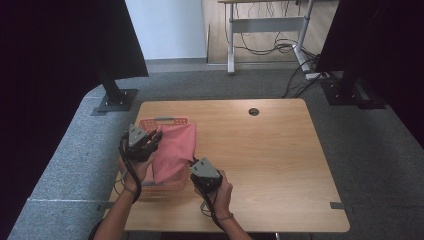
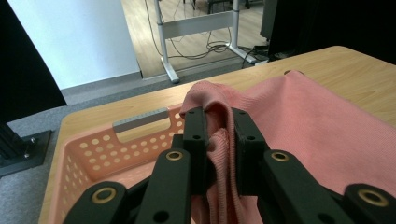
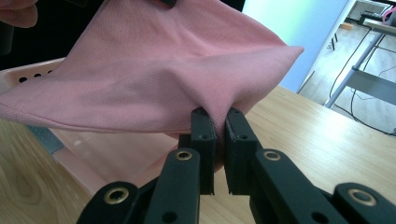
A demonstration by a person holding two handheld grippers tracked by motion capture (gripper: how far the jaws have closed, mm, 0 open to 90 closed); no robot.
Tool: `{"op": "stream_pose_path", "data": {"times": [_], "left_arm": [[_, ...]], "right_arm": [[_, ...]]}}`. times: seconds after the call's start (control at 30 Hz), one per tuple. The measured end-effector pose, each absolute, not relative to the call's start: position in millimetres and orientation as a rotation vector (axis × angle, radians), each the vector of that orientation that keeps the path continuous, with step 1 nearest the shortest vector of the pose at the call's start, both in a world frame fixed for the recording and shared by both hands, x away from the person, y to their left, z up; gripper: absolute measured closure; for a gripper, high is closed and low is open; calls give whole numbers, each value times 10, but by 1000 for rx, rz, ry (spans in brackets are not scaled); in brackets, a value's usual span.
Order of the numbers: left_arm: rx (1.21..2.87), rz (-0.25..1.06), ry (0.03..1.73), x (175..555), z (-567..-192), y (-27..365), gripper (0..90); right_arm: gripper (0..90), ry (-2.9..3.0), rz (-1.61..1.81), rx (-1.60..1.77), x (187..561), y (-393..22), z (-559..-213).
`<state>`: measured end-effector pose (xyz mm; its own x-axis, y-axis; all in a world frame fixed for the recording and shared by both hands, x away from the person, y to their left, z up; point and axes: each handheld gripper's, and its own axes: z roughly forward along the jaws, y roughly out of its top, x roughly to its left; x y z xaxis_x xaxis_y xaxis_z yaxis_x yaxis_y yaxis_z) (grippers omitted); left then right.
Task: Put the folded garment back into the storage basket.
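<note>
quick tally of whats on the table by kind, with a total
pink cloth: 1
pink basket: 1
left hand-held gripper, shut on the cloth: 1
right hand-held gripper, shut on the cloth: 1
total: 4
</note>
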<state>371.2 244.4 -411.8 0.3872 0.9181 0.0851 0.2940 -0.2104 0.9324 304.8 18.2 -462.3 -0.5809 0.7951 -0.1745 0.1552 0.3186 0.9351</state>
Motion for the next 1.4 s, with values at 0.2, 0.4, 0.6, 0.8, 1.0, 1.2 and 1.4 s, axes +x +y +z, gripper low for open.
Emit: {"op": "stream_pose_path", "data": {"times": [0.2,0.4,0.6,0.8,1.0,1.2,1.4], "left_arm": [[1721,856,1084,3726,-4133,2525,780],[1721,864,1097,3729,-4148,2604,779],[1720,873,1120,3727,-4181,2711,778],[1714,876,1135,3717,-4192,2784,779],[1739,844,1173,3758,-4262,2778,617],[1740,791,1162,3736,-4316,2660,480],[1783,752,1103,3673,-4325,2432,415]], "right_arm": [[840,1955,1276,832,3077,265,-4634],[840,1967,1278,830,3102,338,-4661],[840,1981,1285,825,3139,447,-4688],[839,1992,1289,817,3152,525,-4698],[589,2049,1286,833,3200,554,-4713],[405,2091,1252,910,3267,456,-4795],[375,2085,1270,941,3253,242,-4806]]}}
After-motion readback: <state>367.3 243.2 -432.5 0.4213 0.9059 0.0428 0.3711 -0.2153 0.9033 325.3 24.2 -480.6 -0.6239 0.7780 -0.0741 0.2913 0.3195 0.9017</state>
